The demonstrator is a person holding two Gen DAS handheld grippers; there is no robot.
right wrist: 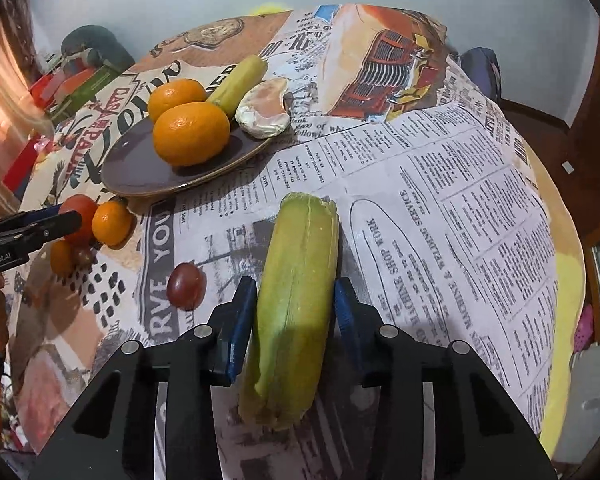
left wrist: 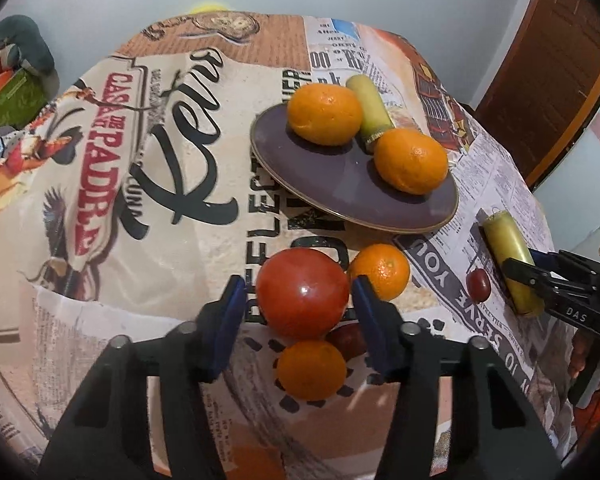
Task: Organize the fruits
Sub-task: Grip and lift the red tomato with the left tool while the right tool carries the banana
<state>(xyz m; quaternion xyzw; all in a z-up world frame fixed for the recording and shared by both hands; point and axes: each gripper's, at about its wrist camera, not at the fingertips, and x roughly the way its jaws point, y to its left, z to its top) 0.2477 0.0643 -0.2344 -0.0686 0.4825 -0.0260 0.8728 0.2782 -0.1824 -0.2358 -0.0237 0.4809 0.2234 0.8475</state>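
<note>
A dark purple plate [left wrist: 332, 172] holds two oranges [left wrist: 325, 114] [left wrist: 411, 160] and a yellow-green banana piece [left wrist: 369, 106]. My left gripper [left wrist: 300, 300] straddles a red tomato [left wrist: 302, 292]; its blue pads sit at the tomato's sides with a small gap on the left. Two small mandarins [left wrist: 380, 270] [left wrist: 311, 369] lie beside it. My right gripper [right wrist: 296, 316] is closed on a yellow-green banana piece [right wrist: 296, 292] lying on the cloth. The plate also shows in the right wrist view [right wrist: 140, 176].
A small dark red grape [right wrist: 186, 285] lies left of the held banana. A pale peeled fruit piece [right wrist: 265, 110] sits at the plate's far edge. The table, covered in a newspaper-print cloth [left wrist: 140, 160], drops off at right. Clutter [left wrist: 12, 88] lies beyond the left edge.
</note>
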